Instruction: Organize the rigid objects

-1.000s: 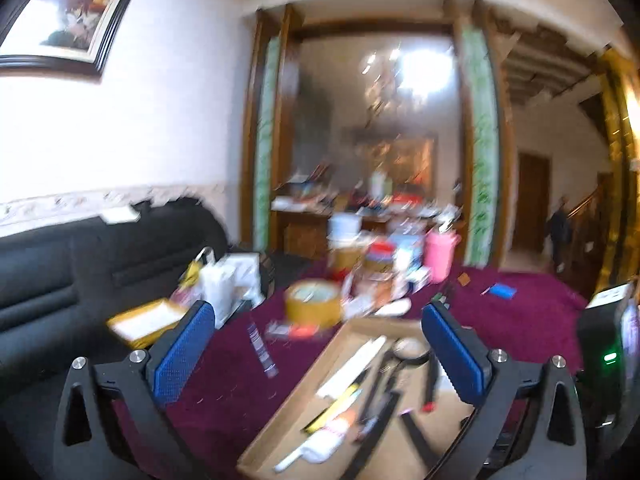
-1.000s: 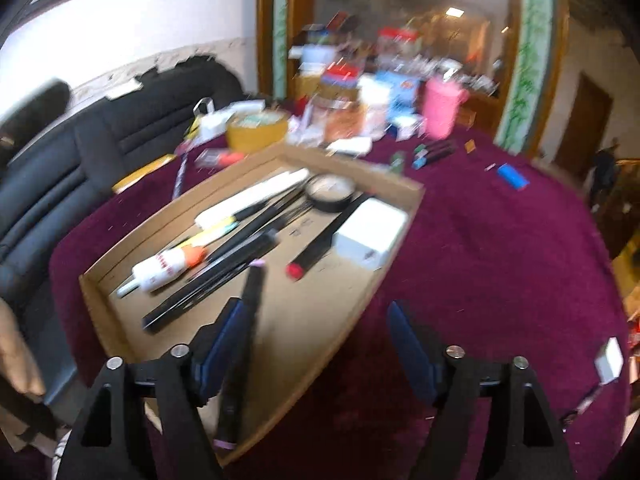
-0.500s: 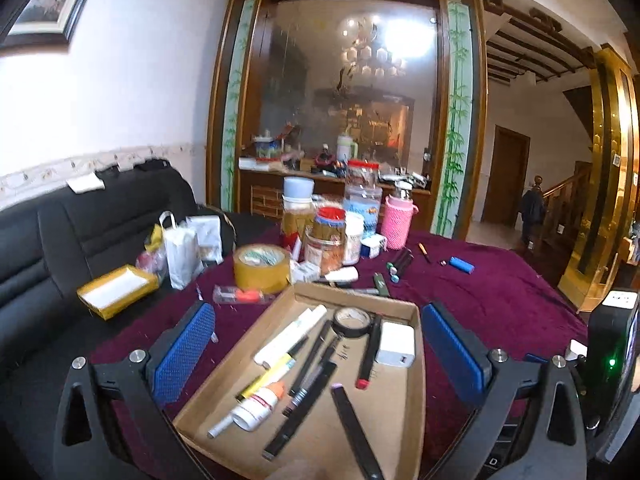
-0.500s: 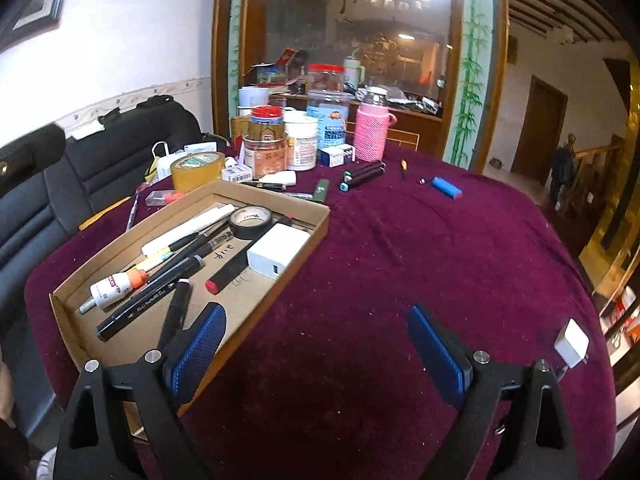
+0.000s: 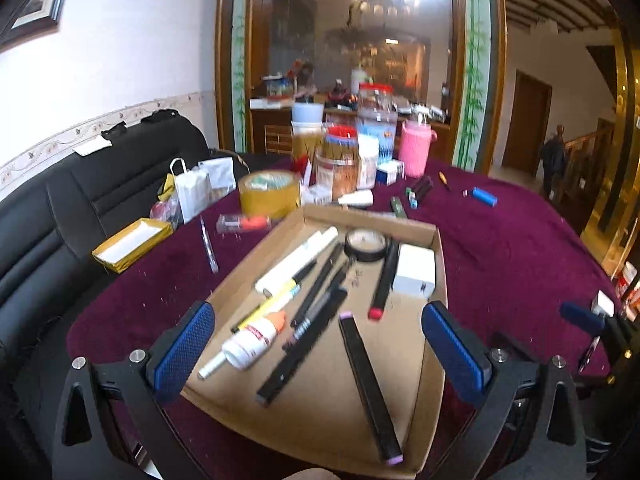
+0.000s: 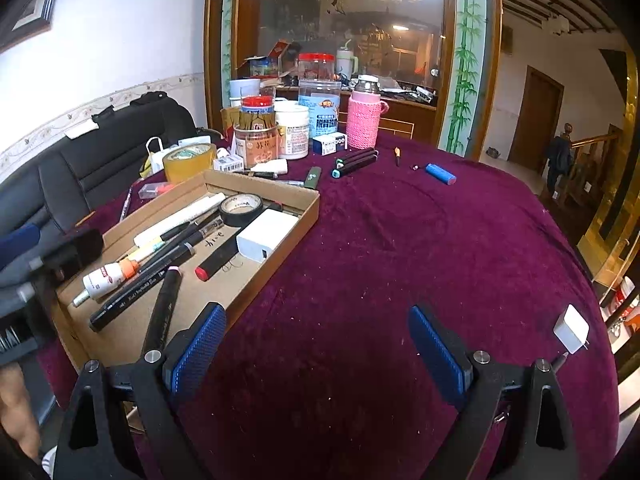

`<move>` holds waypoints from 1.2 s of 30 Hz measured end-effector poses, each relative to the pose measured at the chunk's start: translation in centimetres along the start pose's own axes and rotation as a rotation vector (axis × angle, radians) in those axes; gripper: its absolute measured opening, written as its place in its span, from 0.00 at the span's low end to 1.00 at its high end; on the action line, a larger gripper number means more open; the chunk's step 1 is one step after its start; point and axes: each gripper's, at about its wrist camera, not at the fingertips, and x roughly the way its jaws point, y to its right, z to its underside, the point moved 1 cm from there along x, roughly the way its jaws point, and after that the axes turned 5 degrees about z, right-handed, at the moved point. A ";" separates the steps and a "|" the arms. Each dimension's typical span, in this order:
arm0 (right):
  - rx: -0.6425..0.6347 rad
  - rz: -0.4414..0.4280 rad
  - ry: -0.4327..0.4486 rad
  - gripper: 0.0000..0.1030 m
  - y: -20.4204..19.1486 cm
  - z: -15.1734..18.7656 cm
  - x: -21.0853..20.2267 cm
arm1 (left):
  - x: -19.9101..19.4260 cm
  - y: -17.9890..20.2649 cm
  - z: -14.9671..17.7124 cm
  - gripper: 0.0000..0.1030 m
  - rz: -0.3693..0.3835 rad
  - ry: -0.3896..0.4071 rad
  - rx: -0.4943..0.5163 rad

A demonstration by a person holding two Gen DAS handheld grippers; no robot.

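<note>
A shallow cardboard box [image 5: 440, 256] [image 6: 304, 216] lies on the purple table. It holds several markers, a glue bottle [image 5: 256, 338] [image 6: 108, 276], a black tape roll [image 5: 366, 244] [image 6: 242, 208] and a white charger block [image 5: 414, 272] [image 6: 266, 234]. A long black marker [image 5: 370, 384] [image 6: 162, 308] lies loose at the near end. My left gripper [image 5: 318, 354] is open and empty above the box's near end. My right gripper [image 6: 318, 354] is open and empty over bare cloth right of the box.
Loose on the cloth: two markers [image 6: 356, 162], a blue lighter [image 6: 440, 174], a green tube [image 6: 312, 178], a white plug [image 6: 572, 330] near the right edge. Jars, a pink bottle [image 6: 362, 120] and a tape roll [image 6: 190, 162] crowd the far side. A black sofa [image 5: 80, 208] stands left.
The right gripper released the long black marker into the box and drew back to the right over the cloth. The left gripper swung down and in over the box.
</note>
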 end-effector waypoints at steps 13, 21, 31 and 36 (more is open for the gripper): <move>-0.037 0.033 -0.040 0.92 -1.3 0.3 0.8 | 0.6 -0.2 1.6 1.00 -0.012 -0.044 0.004; -0.060 0.048 -0.045 0.92 -2.1 0.4 0.8 | 0.5 -1.3 1.4 1.00 -0.076 -0.029 -0.015; -0.110 0.051 -0.039 0.92 -3.8 0.2 0.6 | 0.7 -2.6 1.3 1.00 -0.127 -0.052 -0.049; -0.129 0.048 -0.042 0.92 -4.4 0.3 0.7 | 0.9 -2.7 1.5 1.00 -0.141 -0.082 -0.049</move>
